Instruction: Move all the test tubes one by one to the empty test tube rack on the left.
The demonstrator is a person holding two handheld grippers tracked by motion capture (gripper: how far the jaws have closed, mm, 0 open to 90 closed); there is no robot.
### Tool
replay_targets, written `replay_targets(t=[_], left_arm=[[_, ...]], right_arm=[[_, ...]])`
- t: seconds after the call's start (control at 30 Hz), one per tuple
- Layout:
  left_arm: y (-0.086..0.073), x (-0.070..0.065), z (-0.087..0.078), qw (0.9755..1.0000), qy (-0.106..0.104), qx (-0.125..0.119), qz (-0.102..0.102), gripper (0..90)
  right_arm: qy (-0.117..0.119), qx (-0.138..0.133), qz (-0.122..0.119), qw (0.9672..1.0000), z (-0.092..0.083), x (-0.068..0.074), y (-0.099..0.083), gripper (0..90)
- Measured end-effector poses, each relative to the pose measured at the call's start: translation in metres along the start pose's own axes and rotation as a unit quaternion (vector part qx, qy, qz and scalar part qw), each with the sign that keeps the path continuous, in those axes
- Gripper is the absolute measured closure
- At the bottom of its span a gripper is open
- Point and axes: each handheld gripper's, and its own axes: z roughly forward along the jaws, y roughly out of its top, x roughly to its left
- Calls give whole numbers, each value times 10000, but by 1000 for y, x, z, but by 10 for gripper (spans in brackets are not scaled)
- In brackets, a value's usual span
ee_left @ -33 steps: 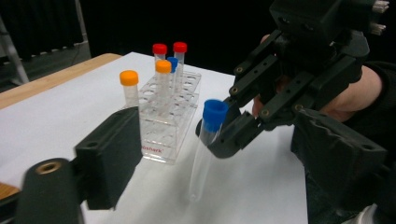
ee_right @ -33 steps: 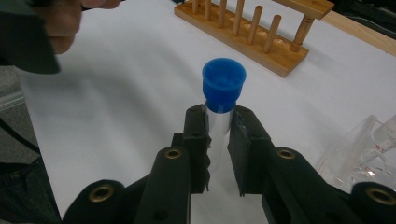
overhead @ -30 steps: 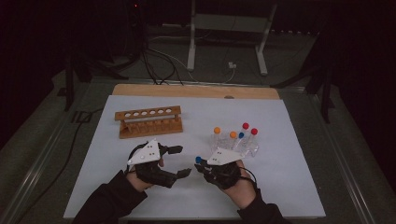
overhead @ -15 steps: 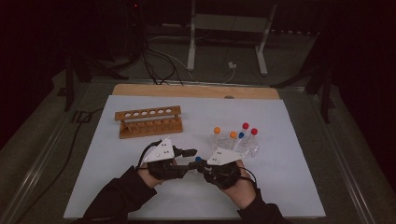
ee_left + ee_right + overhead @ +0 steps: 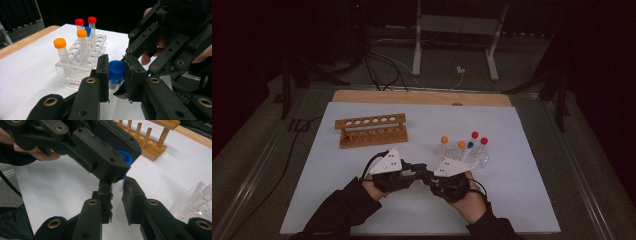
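Left gripper (image 5: pixel 115 75): clenched on the blue cap of a tube, jaws pressing it from both sides.
Right gripper (image 5: pixel 117 195): jaws closed on the clear body of the same tube, below the cap; tips meet the left gripper's.
Blue-capped tube (image 5: pixel 116 72): held between both grippers above the table, near the person's edge.
Hands (image 5: pixel 472 200): come in from the near edge in dark sleeves, close together.
Clear rack (image 5: pixel 82 62): just beyond the grippers, holding tubes with orange, red and blue caps.
Wooden rack (image 5: pixel 372 131): farther left, well apart from the clear rack.
Table (image 5: pixel 522 165): white sheet, a wooden strip along the far edge.
Room: dark; cables and a metal stand on the floor behind.
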Motion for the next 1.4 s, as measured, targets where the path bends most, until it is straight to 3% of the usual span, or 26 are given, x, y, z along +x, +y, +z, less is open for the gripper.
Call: replay_targets(t=[0.17,0.27,0.47,0.57,0.67,0.83,0.9,1.03,1.17,1.4], left_arm=[[2,1,-2,10000,-4,-28,6,776],[4,2,-5,9999,87,-26,66,776],[7,13,-16,9994,334,-96,46,777],[9,23,-21,9988,480,-104,24,778],[13,38,-27,9974,722,-73,-10,778],[18,51,-32,9960,884,-70,-85,778],[20,54,-33,9953,968,-57,-68,778],[28,61,-35,9944,1055,-13,-1,778],[33,69,-37,9929,1188,0,18,778],[37,90,-38,9897,1426,15,-118,778]], right_arm=[[43,-42,2,10000,-1,-1,0,762],[44,-109,45,9999,-4,-1,2,699],[13,-430,228,9988,-13,-6,2,476],[24,-554,272,9981,-15,-7,2,418],[-7,-682,341,9971,-18,-8,1,279],[-91,-874,392,9954,-21,-9,0,155],[82,-994,443,9940,-23,-12,-1,93],[161,-1027,465,9935,-24,-14,-2,58],[387,-1057,538,9922,-25,-17,-2,14],[358,-1143,481,9916,-26,-16,-2,0]])
